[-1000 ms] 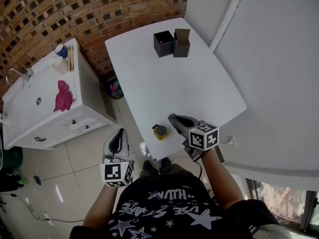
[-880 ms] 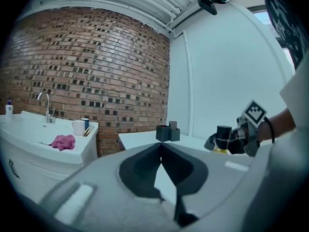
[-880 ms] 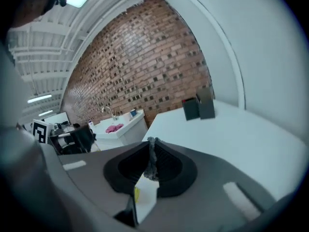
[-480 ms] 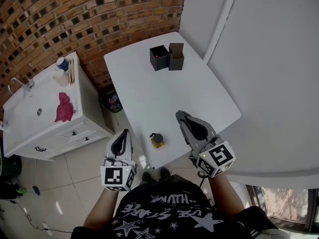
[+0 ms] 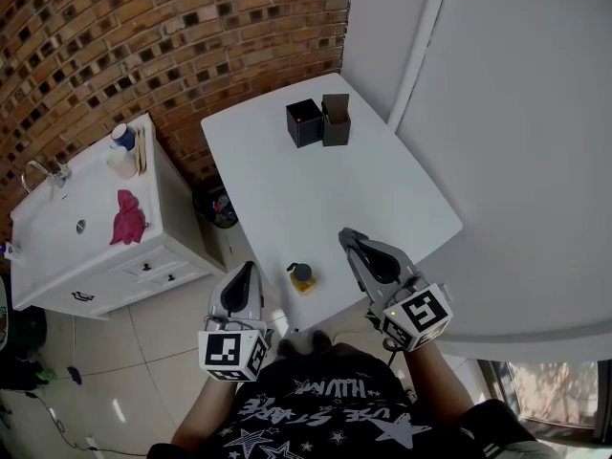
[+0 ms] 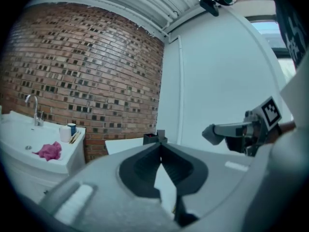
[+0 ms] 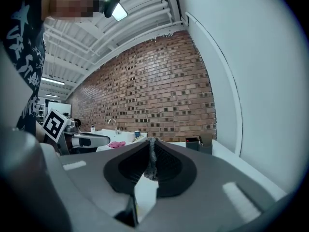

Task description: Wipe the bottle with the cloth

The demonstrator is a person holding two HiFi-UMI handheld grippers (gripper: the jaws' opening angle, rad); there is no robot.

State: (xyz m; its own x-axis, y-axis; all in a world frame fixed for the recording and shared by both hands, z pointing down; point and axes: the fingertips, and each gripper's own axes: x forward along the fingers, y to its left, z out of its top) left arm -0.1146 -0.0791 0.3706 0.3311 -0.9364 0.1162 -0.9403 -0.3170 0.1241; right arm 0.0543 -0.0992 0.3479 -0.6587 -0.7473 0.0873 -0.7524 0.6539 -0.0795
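Observation:
A small yellow bottle (image 5: 303, 277) with a dark cap stands at the near edge of the white table (image 5: 316, 189). The pink cloth (image 5: 127, 218) lies on the white sink counter at the left, and it shows in the left gripper view (image 6: 48, 151) too. My left gripper (image 5: 251, 267) hangs over the floor just left of the bottle, shut and empty (image 6: 161, 145). My right gripper (image 5: 345, 235) is over the table's near right part, beside the bottle, with its jaws together and nothing between them (image 7: 151, 142).
Two black boxes (image 5: 316, 122) stand at the table's far end. The sink counter (image 5: 57, 247) carries a tap (image 5: 43, 170) and a cup (image 5: 122, 137). A bin (image 5: 218, 208) sits on the floor between counter and table. Brick wall behind, white wall at right.
The left gripper has drifted right, closer to the bottle. The right gripper has drawn back a little toward the person. The bottle and cloth have not moved.

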